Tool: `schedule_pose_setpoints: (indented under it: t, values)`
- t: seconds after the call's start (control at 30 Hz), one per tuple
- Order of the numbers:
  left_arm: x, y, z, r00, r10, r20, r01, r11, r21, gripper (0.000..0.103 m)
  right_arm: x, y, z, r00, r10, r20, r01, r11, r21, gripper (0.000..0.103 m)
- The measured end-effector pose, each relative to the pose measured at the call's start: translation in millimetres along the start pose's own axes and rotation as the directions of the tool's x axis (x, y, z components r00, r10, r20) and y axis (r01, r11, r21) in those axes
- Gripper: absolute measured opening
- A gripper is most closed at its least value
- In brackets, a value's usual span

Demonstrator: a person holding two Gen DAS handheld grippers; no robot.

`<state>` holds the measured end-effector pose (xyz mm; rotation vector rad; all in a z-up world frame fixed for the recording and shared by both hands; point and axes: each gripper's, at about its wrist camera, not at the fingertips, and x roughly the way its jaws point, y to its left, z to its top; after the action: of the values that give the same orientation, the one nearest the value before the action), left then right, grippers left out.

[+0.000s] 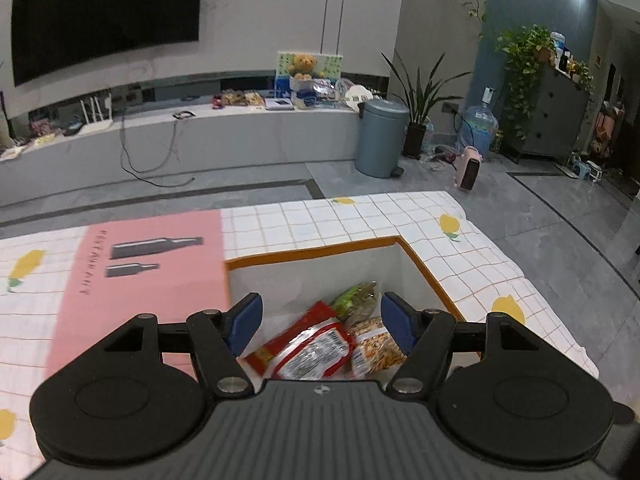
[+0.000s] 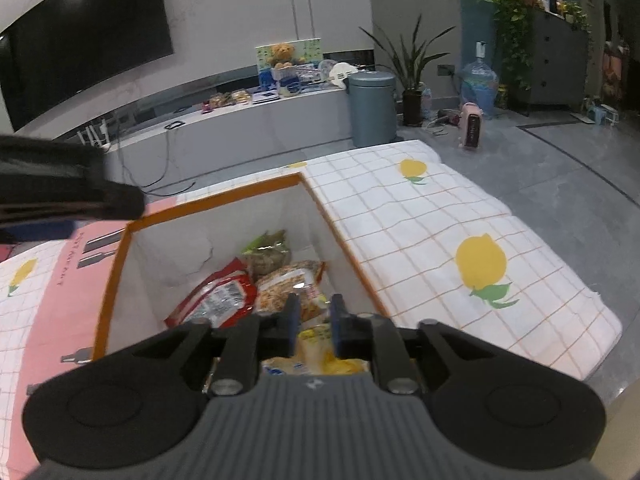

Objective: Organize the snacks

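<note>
Left gripper point(image 1: 322, 322) spread wide, empty, above orange-rimmed box point(image 1: 428, 268) at lower centre. Right gripper point(image 2: 314, 322) slightly parted over yellow packet point(image 2: 316, 350), not clearly pinching. Snack packets point(image 1: 316, 346) inside box.

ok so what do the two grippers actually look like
Both match. The left gripper and right gripper each have a dark grey ribbed body with a small round logo near its front edge, two big black round discs at the sides, and black linkage arms with silver pivot bolts. The fingers end in blue pads. No cables, sleeves or hands show.
</note>
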<state>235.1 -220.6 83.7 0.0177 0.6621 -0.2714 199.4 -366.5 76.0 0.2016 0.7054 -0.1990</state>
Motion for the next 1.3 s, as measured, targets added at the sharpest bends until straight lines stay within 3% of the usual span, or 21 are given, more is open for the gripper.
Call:
schedule_pose_setpoints:
  t: [0.13,0.2,0.37,0.47,0.6,0.87,1.0,1.3]
  values:
    - [-34,11,-4,0.998,0.041,0.048,-0.041,0.999,-0.005,0.090,-15,10,0,0.999,0.006,0.033,-0.005,0.999,-0.034,0.043]
    - [-52,13,-9,0.996,0.052,0.077,-0.053,0.998,0.016,0.092,-27,14,0,0.998,0.021,0.058,-0.019,0.999,-0.044,0.047]
    - [-91,16,-33,0.987,0.069,0.148,-0.076,0.996,0.047,0.102,-67,25,-7,0.991,0.051,0.123,-0.043,0.997,-0.066,0.087]
    - [-106,16,-49,0.982,0.070,0.173,-0.081,0.995,0.054,0.103,-84,27,-15,0.990,0.068,0.120,-0.062,0.997,-0.051,0.100]
    - [-113,12,-67,0.982,0.082,0.170,-0.092,0.994,0.053,0.103,-92,29,-32,0.995,0.080,0.063,-0.077,0.996,-0.049,0.100]
    - [-93,19,-89,0.987,0.122,0.107,-0.124,0.992,0.011,0.103,-77,31,-74,0.997,0.003,-0.072,-0.008,0.997,-0.070,0.100]
    - [-79,19,-101,0.988,0.141,0.057,-0.143,0.989,0.041,0.103,-77,29,-74,0.996,-0.046,-0.076,0.042,0.998,-0.053,0.100]
    - [-60,33,-113,0.984,0.136,-0.115,-0.139,0.990,-0.023,0.103,-86,44,-75,0.991,-0.087,-0.104,0.074,0.990,-0.122,0.100]
